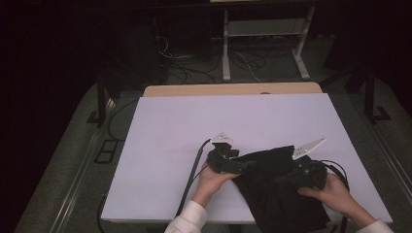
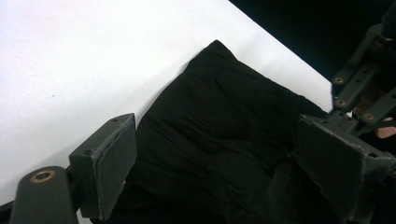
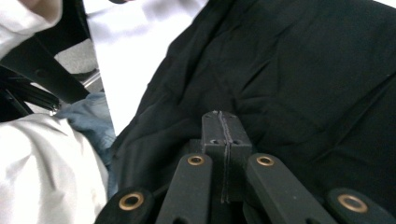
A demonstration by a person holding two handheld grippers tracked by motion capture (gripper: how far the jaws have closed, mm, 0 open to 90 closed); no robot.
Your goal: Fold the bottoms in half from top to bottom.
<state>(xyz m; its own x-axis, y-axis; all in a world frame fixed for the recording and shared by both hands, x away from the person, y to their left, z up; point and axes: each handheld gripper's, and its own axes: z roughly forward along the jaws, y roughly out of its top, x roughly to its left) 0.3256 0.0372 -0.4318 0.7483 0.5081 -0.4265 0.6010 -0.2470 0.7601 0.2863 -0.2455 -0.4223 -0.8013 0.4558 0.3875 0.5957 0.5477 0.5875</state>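
Note:
A black cloth point(image 1: 277, 199) lies crumpled on the near right part of the white table point(image 1: 194, 126) and hangs over its front edge. My left gripper point(image 1: 244, 165) points right at the cloth's left edge. In the left gripper view its jaws stand wide open point(image 2: 224, 163), with the cloth point(image 2: 224, 116) lying between the two pads. My right gripper point(image 1: 282, 182) sits over the cloth's right side and points left. In the right gripper view its jaws point(image 3: 219, 116) are shut together just above the cloth point(image 3: 303, 70); I see no fold rising between them.
A wooden strip point(image 1: 233, 89) borders the table's far edge. Cables and a white metal frame point(image 1: 265, 29) stand on the dark floor beyond. The person's white sleeve point(image 3: 42, 177) and blue trousers point(image 3: 93, 119) are close to the table's front edge.

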